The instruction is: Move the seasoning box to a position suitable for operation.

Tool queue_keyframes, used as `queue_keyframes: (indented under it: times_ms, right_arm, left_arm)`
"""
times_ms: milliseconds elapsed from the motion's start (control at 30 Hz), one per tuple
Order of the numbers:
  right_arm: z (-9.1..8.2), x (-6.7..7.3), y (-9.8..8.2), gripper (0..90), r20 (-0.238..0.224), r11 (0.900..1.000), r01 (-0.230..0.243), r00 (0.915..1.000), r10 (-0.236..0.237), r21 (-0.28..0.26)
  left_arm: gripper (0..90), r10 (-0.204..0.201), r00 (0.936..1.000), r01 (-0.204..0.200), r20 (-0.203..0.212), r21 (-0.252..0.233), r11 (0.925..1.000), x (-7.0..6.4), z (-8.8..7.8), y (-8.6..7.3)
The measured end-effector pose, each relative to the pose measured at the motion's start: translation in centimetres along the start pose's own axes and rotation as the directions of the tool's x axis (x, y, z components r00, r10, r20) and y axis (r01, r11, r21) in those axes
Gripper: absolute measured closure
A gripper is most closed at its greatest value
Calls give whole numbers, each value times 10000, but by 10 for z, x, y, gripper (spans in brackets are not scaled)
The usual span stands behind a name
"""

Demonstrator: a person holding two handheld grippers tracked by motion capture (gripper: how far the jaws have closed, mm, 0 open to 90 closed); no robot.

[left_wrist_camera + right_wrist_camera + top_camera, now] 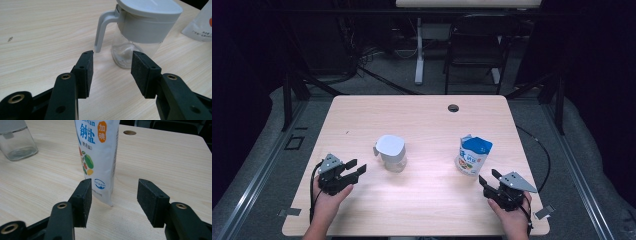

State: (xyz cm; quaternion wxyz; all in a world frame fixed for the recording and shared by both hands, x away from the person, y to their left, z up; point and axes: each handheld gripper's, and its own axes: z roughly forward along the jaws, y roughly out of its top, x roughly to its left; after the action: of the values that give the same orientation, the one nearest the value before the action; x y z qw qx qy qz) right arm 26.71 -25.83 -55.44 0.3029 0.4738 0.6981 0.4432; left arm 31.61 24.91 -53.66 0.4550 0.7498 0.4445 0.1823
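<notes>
A clear glass jug point(391, 153) with a pale grey lid and handle stands near the table's middle; in the left gripper view the jug point(135, 32) sits just beyond the jaws, handle toward the left. My left gripper point(356, 169) is open, a little to the jug's left, with nothing between its pads. A white and blue pouch point(473, 155) with printed lettering stands upright at the right. The pouch point(98, 157) rises just ahead of my right gripper point(113, 197), which is open and apart from it. That right gripper point(488, 179) sits below the pouch.
The light wooden table point(427, 120) has a round cable hole point(453, 108) near its far edge. A black chair point(474, 45) and a white desk leg point(419, 50) stand on the floor beyond the table. Black cables trail from both grippers.
</notes>
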Motion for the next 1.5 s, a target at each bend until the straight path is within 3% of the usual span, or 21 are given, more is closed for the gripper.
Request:
queue_keyframes:
  times_ms: [233, 400, 800, 1100, 1233, 1500]
  right_arm:
    - [0, 3, 1, 453, -114, 9996, 281, 9995, -281, 46]
    - [0, 6, 2, 452, -165, 9998, 176, 9997, -177, -66]
    - [-3, 8, 2, 444, -208, 10000, 27, 9998, -28, -53]
    - [-3, 9, 1, 437, -169, 9999, 71, 9998, -73, -125]
    - [-2, 9, 1, 433, -180, 9999, 66, 9998, -68, -110]
    - [-1, 7, -1, 433, -157, 10000, 9, 9999, -9, -29]
  left_arm:
    - [536, 13, 9999, -12, -117, 47, 10000, -3, 3, 0]
    - [540, 23, 9998, -19, -215, 206, 9998, 0, 5, 2]
    - [564, -530, 9986, 532, -63, 381, 9979, 13, 15, 12]
    - [578, 48, 9989, -22, -458, 576, 9983, 14, 30, 18]
    - [590, 499, 9982, -474, -348, 678, 9966, 11, 37, 27]
    - [589, 852, 9954, -813, -430, 849, 9931, 9, 57, 37]
